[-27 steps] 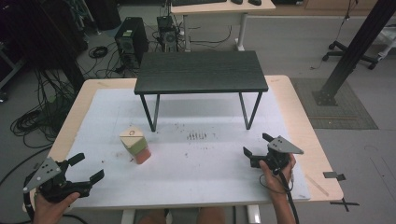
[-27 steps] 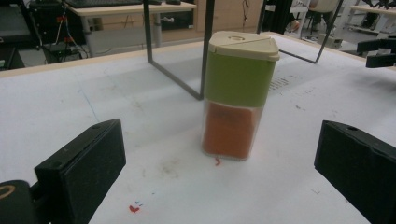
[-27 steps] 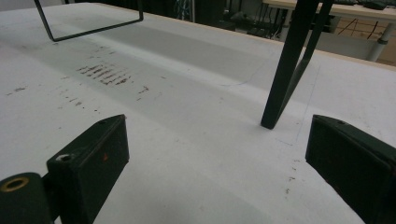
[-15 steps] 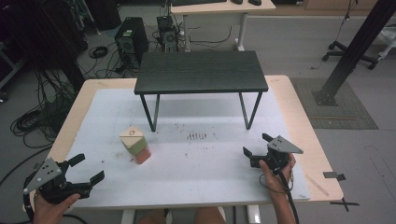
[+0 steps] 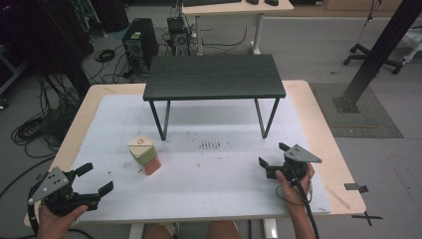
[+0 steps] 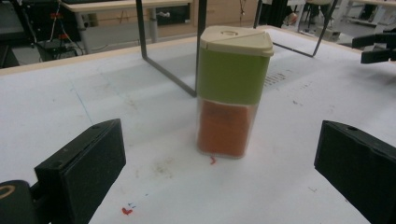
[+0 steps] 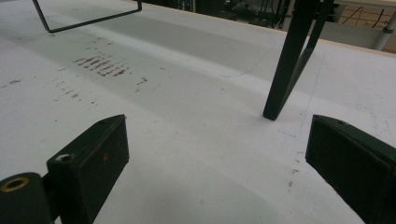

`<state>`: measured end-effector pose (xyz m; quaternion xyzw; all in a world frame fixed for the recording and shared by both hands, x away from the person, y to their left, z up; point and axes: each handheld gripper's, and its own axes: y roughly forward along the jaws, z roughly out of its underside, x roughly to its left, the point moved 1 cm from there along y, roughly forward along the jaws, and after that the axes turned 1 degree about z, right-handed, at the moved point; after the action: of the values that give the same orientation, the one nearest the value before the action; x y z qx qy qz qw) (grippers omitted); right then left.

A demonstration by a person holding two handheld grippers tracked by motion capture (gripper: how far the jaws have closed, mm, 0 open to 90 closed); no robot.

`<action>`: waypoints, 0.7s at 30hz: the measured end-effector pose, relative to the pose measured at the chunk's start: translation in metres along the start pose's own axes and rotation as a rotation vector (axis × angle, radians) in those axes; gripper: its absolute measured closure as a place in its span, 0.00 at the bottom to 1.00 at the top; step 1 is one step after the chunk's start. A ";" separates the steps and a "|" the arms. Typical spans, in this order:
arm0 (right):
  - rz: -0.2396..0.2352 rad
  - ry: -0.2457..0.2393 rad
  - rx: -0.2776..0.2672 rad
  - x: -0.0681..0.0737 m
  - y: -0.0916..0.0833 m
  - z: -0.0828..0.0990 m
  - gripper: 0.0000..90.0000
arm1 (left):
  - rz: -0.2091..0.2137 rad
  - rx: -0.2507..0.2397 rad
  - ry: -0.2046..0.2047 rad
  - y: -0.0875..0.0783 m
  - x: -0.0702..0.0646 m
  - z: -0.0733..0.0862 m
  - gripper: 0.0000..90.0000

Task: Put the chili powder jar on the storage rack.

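Left gripper (image 5: 94, 180), held low at the near-left corner of the white tabletop (image 5: 219, 174), jaws spread wide and empty. Its aim runs forward and toward the table's middle, straight at the lidded container (image 5: 144, 155): in the left gripper view the container (image 6: 232, 88) stands centred between the two black jaws, near but not touching either. The container sits left of centre on the tabletop, just ahead of the small black stand's (image 5: 214, 75) near-left leg; cream lid on top, green band beneath, clear base with orange contents. It stands upright, so its long axis is vertical and the flat side walls face the jaws. Judged from this layout, the left gripper is much the nearer of the two, and a straight advance would bring the jaws to either side of the body.

Right gripper (image 5: 274, 158), at the near-right part of the tabletop, well apart from the container, jaws likewise wide and empty. It points toward the stand's near-right leg (image 7: 289, 60), over bare, scuffed surface.
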<state>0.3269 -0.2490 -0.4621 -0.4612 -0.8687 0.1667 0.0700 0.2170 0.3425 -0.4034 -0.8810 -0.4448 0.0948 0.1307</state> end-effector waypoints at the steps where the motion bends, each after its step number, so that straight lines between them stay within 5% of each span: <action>1: -0.002 -0.001 0.000 0.000 0.000 0.000 0.07 | 0.003 0.007 0.000 0.002 0.000 0.000 0.03; 21: -0.019 -0.012 0.015 0.001 0.002 0.000 0.07 | 0.035 0.047 0.020 0.024 -0.003 -0.007 0.03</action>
<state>0.3283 -0.2469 -0.4628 -0.4514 -0.8722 0.1751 0.0698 0.2361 0.3255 -0.4039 -0.8863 -0.4256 0.0984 0.1540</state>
